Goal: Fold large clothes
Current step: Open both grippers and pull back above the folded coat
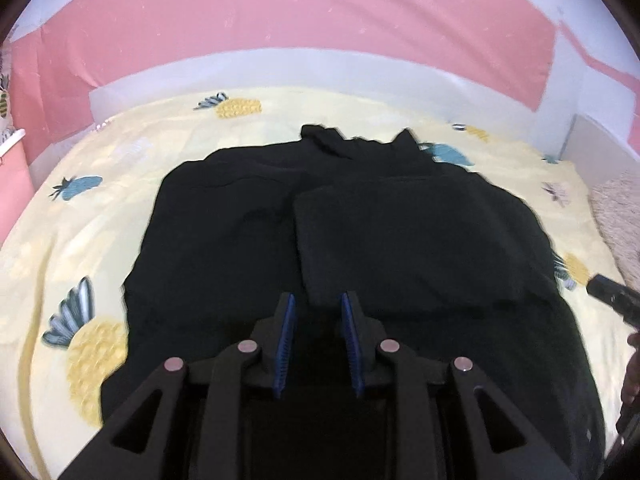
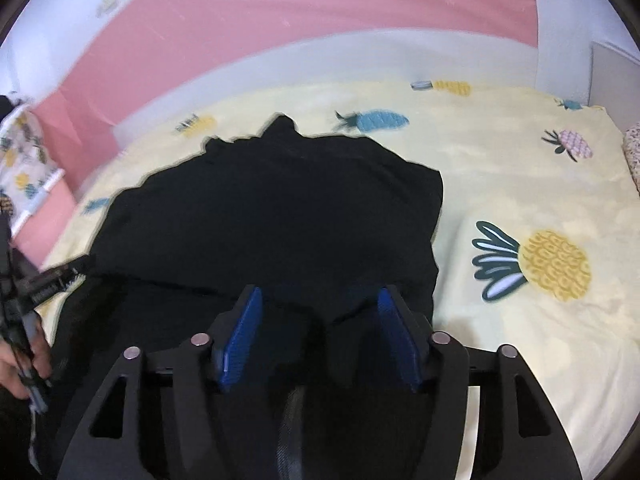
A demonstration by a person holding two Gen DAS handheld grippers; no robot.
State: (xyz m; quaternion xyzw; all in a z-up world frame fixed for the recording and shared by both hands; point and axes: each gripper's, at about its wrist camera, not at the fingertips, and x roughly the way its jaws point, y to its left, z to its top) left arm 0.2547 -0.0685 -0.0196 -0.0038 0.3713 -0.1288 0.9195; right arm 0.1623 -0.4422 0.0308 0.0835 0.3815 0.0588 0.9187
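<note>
Black cloth (image 1: 352, 240) lies spread out on a bed, and it covers most of the middle of the yellow sheet (image 1: 100, 208). The sheet has pineapples printed on it in yellow, blue and pink. One part of the black cloth is folded over on top of the rest, so a flat square flap (image 1: 404, 240) sits on its right half in the left wrist view. The far end of the cloth is bunched up into two small points.

The left gripper (image 1: 318, 304) hangs over the near edge of the cloth. Its two blue fingers (image 1: 286, 340) are apart, with a small gap between them, and nothing is in the gap. The right gripper (image 2: 320, 300) also hangs over the near part of the cloth. Its blue fingers (image 2: 240, 336) are spread wide, and nothing is held between them either. I cannot tell if the tips touch the cloth.

Each camera sees the other gripper at the edge of its picture, held in a hand (image 2: 24, 356). Behind the bed is a white headboard (image 1: 280, 68), and the wall above it is pink (image 1: 300, 8).
</note>
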